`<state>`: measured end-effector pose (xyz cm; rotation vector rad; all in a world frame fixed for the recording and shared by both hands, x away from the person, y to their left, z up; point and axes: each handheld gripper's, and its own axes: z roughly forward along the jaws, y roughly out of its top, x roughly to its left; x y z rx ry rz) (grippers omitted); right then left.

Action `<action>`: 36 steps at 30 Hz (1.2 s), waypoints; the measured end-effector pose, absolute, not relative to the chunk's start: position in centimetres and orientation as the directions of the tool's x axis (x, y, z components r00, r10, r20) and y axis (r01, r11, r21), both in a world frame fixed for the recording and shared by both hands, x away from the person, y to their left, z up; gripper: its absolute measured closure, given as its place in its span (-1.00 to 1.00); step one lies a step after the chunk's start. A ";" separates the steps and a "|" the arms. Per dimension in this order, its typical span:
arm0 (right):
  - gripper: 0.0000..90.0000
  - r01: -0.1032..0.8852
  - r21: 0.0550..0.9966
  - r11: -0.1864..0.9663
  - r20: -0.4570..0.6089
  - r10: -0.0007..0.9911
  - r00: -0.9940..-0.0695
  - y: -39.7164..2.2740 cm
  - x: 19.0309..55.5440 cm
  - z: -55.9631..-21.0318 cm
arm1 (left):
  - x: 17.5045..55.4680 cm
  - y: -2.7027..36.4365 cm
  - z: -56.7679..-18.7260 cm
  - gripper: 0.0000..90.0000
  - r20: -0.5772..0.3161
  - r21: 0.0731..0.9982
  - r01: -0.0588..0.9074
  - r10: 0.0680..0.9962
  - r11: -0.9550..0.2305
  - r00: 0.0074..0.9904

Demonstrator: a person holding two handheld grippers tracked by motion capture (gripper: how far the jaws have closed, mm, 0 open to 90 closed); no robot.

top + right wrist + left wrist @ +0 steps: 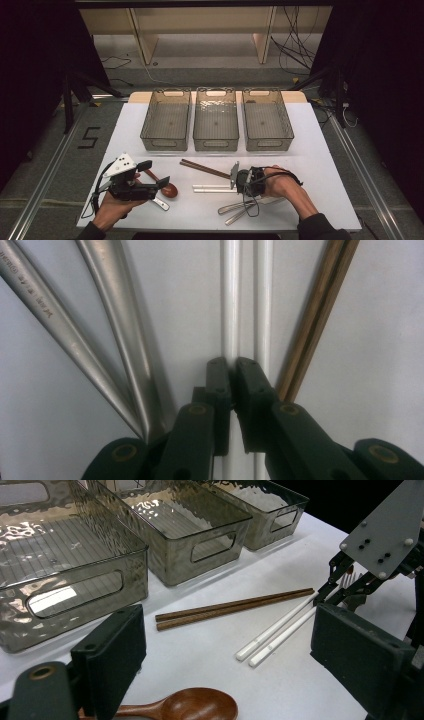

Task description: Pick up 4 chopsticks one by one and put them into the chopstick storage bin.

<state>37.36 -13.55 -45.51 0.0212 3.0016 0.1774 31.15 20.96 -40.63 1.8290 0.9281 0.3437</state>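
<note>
Pinching one of the two white chopsticks (pixel 231 315), the right gripper (pixel 231 365) is pressing its black jaws together on the smooth, round rod, the second rod lying just beside at 3 o'clock. Both are lying near the middle of the matte white table (pixel 310 150). A ribbed brown wooden pair of chopsticks (pixel 235 608) is resting at 12 o'clock of them. Two polished steel handles (pixel 100 330) are tapering at the gripper's 9 o'clock. The left gripper (pixel 225 645) is hovering released, jaws wide apart, over a glossy oval wooden spoon (pixel 195 706). Three smoky, rippled plastic bins (pixel 216 120) are standing at the table's 12 o'clock.
</note>
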 end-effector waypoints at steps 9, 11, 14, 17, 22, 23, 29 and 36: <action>0.90 0.013 0.119 0.993 -0.124 0.028 -0.992 -13.5 37.4 -45.6 | 31.2 21.0 -40.6 -0.70 -0.174 0.877 0.441 0.731 -0.189 0.660; 0.91 0.000 0.119 0.993 -0.132 0.016 -0.991 -13.5 37.4 -45.6 | 31.1 21.0 -40.6 -0.70 -0.174 0.878 0.440 0.731 -0.188 0.660; 0.91 -0.017 0.116 0.993 -0.137 -0.001 -0.991 -13.4 37.3 -45.6 | 31.2 21.0 -40.6 -0.70 -0.175 0.877 0.442 0.731 -0.189 0.660; 0.91 -0.036 0.102 0.994 -0.156 -0.020 -0.988 -13.4 37.2 -45.4 | 31.2 20.9 -40.7 -0.69 -0.174 0.876 0.444 0.733 -0.190 0.657; 0.91 -0.056 0.107 0.993 -0.158 -0.039 -0.987 -13.5 37.2 -45.2 | 31.2 20.9 -40.7 -0.69 -0.171 0.875 0.444 0.733 -0.194 0.658; 0.91 -0.052 0.110 0.993 -0.163 -0.034 -0.986 -13.6 37.2 -45.2 | 31.2 21.0 -40.6 -0.69 -0.171 0.875 0.444 0.734 -0.194 0.658; 0.91 -0.070 0.126 0.990 -0.181 -0.047 -0.982 -13.6 37.1 -44.9 | 31.2 21.1 -40.6 -0.69 -0.176 0.876 0.445 0.736 -0.185 0.654; 0.91 -0.093 0.163 0.982 -0.220 -0.056 -0.974 -13.2 36.8 -44.1 | 31.2 20.8 -40.7 -0.69 -0.171 0.872 0.446 0.729 -0.201 0.663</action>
